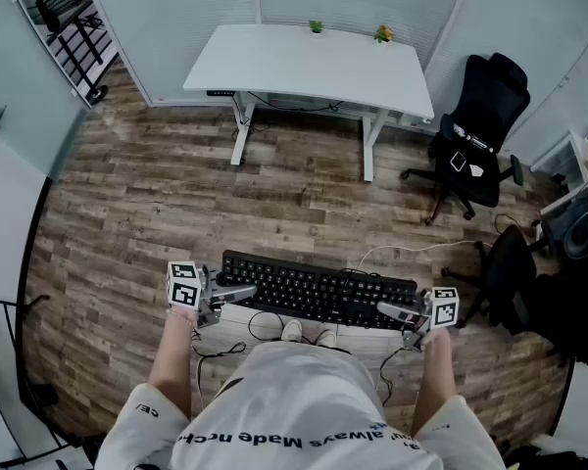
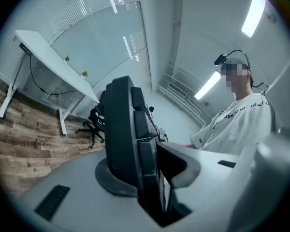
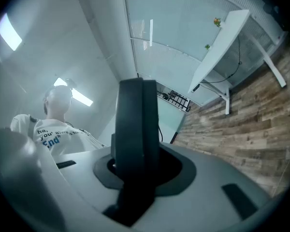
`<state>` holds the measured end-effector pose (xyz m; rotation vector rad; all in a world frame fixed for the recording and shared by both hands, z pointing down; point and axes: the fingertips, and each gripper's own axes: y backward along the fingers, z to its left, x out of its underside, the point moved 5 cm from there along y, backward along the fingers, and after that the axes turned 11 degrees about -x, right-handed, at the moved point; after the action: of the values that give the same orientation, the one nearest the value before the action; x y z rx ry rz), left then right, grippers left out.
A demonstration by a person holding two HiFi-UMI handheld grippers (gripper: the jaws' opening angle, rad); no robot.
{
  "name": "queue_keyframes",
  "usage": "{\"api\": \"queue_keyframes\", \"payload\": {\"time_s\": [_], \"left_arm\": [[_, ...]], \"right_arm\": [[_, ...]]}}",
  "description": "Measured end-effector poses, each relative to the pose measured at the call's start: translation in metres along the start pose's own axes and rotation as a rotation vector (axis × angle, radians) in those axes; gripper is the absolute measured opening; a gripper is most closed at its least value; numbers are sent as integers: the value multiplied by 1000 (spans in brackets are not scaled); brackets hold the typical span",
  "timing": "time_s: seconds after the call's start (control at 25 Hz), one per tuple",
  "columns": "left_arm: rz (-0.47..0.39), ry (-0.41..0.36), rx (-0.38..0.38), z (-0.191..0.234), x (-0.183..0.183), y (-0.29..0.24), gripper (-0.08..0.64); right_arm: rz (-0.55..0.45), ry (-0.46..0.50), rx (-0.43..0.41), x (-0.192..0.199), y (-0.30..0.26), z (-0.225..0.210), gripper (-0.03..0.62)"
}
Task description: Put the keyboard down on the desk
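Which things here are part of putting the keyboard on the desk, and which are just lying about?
Job: keyboard, held at its ends by the left gripper and right gripper; white desk.

Lying about: black office chair, green plant on the desk, wire rack in the corner.

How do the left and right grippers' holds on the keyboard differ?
The left gripper clamps the left end of the keyboard, the right gripper its right end. The left gripper view shows keys between the jaws; the right gripper view only a plain dark edge. Both are shut on it, well short of the white desk.
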<state>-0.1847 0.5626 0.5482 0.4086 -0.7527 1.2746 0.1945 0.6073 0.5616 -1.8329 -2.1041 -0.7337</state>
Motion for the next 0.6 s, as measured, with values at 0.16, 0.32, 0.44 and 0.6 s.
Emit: {"api": "queue_keyframes", "payload": {"time_s": [0.16,0.32,0.44,0.6], "left_arm": [[-3,5,3,4,-1,6,141],[3,10,3,8,-1,10,140],[9,11,7,13,-6,11,140],[17,15,10,21,-12,9,140]], "right_arm": [[7,7,3,0,-6,-4,112],[-9,-12,-8,1,-10,-6,115],[-18,-15,-13,-2,-15,-7,114],[-24,-16,-8,-6,-14,-16,115]]}}
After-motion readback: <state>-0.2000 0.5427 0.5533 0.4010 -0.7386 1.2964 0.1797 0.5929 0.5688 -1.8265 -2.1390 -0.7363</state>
